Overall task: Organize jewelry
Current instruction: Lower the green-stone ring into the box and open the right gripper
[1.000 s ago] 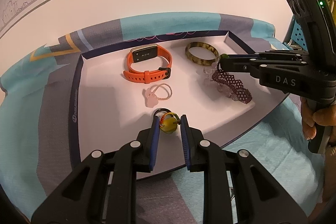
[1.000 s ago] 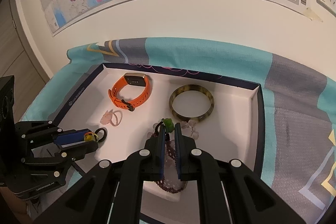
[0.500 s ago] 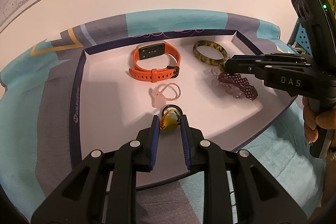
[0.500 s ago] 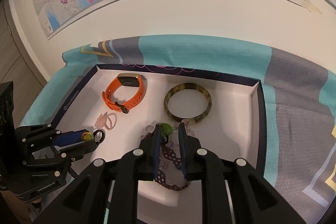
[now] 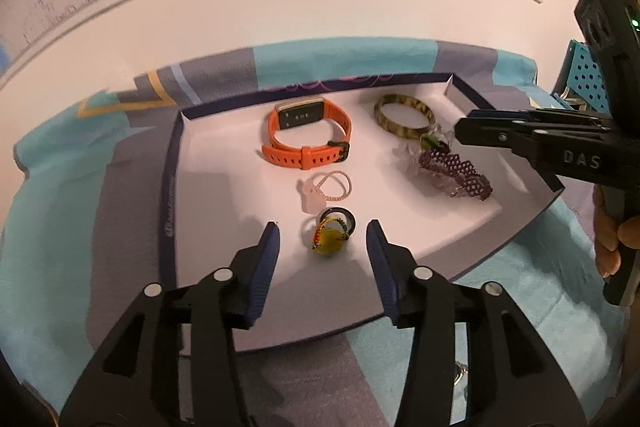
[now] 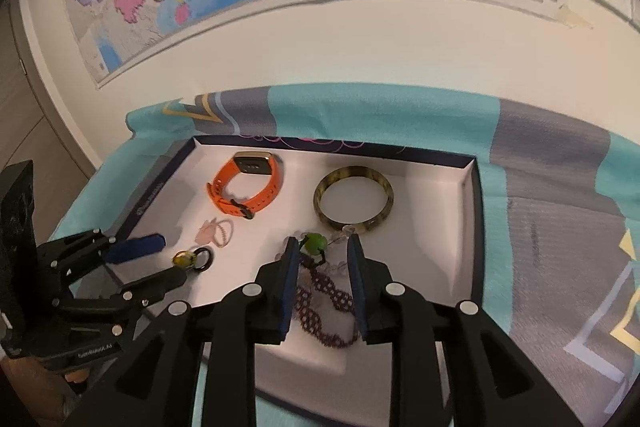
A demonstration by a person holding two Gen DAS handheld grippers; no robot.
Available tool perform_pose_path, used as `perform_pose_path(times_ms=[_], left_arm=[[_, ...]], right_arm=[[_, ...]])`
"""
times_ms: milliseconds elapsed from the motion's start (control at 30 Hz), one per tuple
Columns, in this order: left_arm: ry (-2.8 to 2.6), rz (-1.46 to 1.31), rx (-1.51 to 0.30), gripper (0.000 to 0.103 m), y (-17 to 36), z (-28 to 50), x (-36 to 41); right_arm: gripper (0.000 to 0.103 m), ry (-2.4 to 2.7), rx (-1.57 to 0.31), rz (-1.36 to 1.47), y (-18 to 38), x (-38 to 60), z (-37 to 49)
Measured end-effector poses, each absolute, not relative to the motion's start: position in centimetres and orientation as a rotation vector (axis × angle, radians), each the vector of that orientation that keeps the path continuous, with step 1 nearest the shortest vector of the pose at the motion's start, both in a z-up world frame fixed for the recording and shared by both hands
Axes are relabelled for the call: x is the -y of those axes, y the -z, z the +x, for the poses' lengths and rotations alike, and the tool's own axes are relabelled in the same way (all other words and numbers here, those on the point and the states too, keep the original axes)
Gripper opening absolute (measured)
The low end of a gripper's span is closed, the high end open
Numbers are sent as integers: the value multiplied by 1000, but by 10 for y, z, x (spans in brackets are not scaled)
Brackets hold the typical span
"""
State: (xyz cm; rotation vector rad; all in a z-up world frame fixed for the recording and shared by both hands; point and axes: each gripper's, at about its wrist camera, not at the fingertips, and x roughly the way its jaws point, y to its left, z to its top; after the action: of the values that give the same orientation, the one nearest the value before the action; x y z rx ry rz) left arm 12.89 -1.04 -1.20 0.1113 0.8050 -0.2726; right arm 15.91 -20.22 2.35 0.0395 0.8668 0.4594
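Jaws on both tools had just been opening: the left gripper now stood wide around the yellow charm ring, the right gripper narrowly parted about the green-beaded purple bracelet. Neither piece was pinched; both lay released on the white tray, so these two placements looked finished.

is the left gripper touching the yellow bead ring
Apart. The left wrist view shows white tray floor on both sides between the left gripper pads and the yellow bead ring.
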Motion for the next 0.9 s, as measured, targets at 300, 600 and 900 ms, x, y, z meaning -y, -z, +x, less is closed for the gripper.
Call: perform_pose_path(times_ms=[300, 600, 900], left_arm=[[314, 161, -743, 50, -5, 86, 5], [308, 166, -786, 50, 10, 51, -7], [315, 169, -810, 51, 21, 31, -6]], right_arm=[[37, -621, -812, -78, -42, 192, 86], [37, -733, -914, -141, -5, 168, 33], [37, -767, -960, -133, 7, 153, 13]])
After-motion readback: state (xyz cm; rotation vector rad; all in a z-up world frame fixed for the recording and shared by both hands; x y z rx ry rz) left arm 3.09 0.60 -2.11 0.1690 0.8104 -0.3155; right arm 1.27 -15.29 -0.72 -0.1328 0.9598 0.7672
